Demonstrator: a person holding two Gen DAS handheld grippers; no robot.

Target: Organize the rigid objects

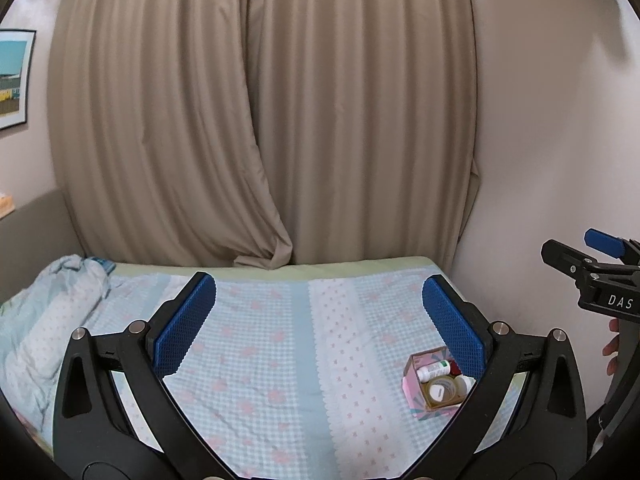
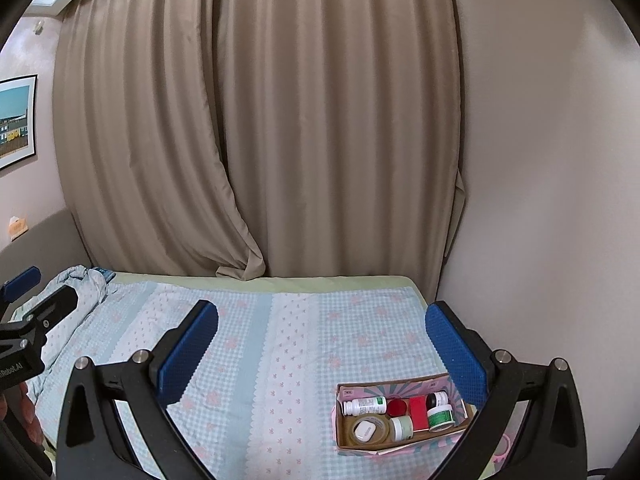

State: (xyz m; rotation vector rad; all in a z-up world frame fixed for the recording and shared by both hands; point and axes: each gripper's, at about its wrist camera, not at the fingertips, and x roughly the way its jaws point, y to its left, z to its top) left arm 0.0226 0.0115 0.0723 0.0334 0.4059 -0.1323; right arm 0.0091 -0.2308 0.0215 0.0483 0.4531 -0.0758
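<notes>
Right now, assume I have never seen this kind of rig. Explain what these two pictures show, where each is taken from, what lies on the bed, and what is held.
These are two hand-held grippers, each with a fisheye camera looking forward between its two blue-padded fingers. One picture looks out from the left gripper, the other from the right gripper. Both stand open and hold nothing. Below them is a bed with a checked blue and pink cover, closed beige curtains behind it. On the bed sits a cardboard box holding small items: a white bottle lying down, jars, a red block, and a white case inside a tape roll. A crumpled blanket lies at the left.
</notes>
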